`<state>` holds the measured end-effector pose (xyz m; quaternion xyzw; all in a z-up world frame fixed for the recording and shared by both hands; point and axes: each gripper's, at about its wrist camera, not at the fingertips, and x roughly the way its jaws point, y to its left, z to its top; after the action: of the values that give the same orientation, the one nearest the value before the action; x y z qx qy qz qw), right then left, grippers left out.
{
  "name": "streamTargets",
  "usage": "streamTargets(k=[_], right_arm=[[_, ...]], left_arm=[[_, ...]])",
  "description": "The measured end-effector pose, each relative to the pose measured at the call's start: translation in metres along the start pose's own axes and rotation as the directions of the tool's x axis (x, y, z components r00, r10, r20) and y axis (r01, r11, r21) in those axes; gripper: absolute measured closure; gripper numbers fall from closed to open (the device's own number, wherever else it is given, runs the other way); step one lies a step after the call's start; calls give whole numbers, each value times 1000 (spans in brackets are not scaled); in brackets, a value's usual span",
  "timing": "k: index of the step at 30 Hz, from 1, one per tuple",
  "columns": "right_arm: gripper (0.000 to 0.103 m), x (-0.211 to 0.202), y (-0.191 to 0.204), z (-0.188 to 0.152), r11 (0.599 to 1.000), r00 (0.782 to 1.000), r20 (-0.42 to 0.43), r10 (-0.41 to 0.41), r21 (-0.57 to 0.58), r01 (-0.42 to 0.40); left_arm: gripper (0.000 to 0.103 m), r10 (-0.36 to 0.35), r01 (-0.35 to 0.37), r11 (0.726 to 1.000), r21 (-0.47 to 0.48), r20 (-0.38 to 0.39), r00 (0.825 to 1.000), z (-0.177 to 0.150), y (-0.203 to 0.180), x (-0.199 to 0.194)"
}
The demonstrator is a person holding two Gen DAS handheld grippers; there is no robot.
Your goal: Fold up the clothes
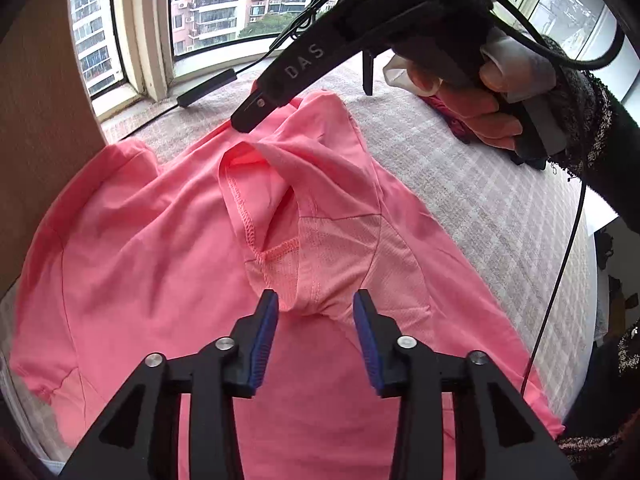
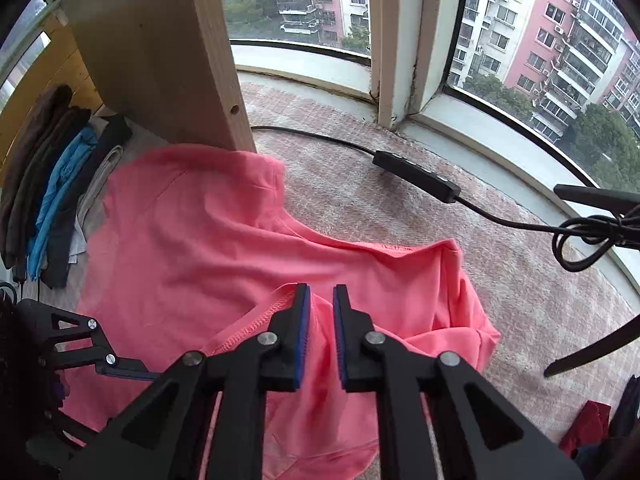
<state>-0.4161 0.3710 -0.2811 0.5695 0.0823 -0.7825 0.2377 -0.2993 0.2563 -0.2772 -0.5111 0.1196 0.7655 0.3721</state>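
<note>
a coral-pink stretchy sports shirt (image 1: pixel 132 248) lies spread and rumpled on a pale checked bedcover (image 1: pixel 480 208) beside the curved window (image 1: pixel 224 4), one edge against an upright light wooden board (image 2: pixel 160 48). the folding looks barely begun: this seems to be the step of taking hold of the cloth near the stitched neck opening so it can be lifted and laid flat. next, i'd judge, each claw needs a firm pinch on a single layer, then both must draw apart to smooth out the bunched middle.

the left gripper (image 1: pixel 316 312) has its blue pads partly apart, a raised ridge of pink cloth between them; the pads do not seem to press it. the right gripper (image 2: pixel 321 320) stands narrower, a hump of the same shirt rising in the gap, and i cannot tell whether the pads actually bite it. a hand (image 1: pixel 480 120) steers that tool from above. folded dark and blue garments (image 2: pixel 52 184) are stacked off to one side.
</note>
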Motion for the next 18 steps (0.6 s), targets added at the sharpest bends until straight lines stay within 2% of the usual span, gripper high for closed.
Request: streamTargets(k=[1, 5, 7, 8, 9, 10, 15, 18], right_arm=[[74, 1, -1, 1, 1000, 1000, -5, -2, -1, 2], [73, 15, 0, 8, 1000, 999, -46, -10, -26, 9], [74, 26, 2, 9, 999, 997, -77, -5, -41, 2], [78, 30, 4, 8, 999, 996, -87, -2, -51, -3], [97, 34, 6, 8, 998, 996, -92, -8, -64, 2], [101, 35, 7, 7, 997, 995, -93, -24, -73, 18], [101, 14, 1, 9, 1000, 1000, 4, -9, -24, 9], [101, 8, 3, 15, 998, 997, 42, 63, -13, -62]], left_arm=[[64, 1, -1, 1000, 16, -2, 1000, 3, -3, 2], [65, 22, -19, 999, 50, -59, 998, 11, -5, 23], [82, 12, -10, 999, 37, -79, 997, 11, -2, 29], [96, 0, 2, 1000, 25, -79, 997, 10, -1, 30], [97, -4, 5, 1000, 12, -68, 998, 8, 0, 27], [98, -9, 10, 1000, 10, -54, 999, 6, 0, 23], [100, 15, -14, 999, -39, 12, 1000, -8, 4, 1], [100, 29, -27, 997, -74, 29, 999, -17, 8, -3]])
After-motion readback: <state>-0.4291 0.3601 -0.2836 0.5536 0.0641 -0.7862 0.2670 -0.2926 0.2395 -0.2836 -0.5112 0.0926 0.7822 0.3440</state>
